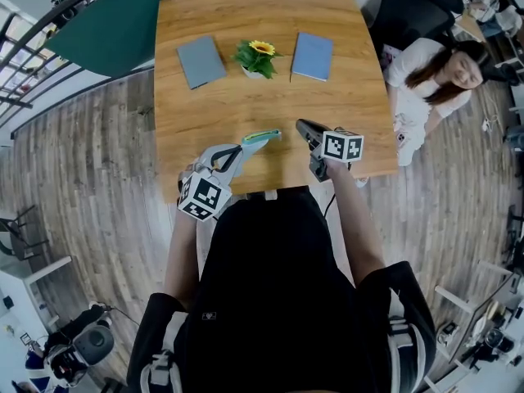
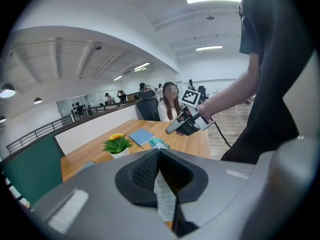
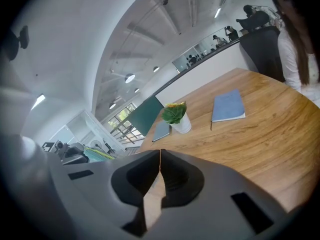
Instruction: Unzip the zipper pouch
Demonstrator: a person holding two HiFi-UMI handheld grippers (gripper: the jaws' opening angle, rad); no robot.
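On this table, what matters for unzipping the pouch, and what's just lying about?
For the job:
- zipper pouch, pinched in the left gripper
- right gripper, shut and empty beside it

Lying about:
- left blue notebook
- right blue notebook
- potted sunflower

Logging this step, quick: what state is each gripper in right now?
Left gripper: closed, pinching the zipper pouch.
Right gripper: closed, nothing between its jaws.
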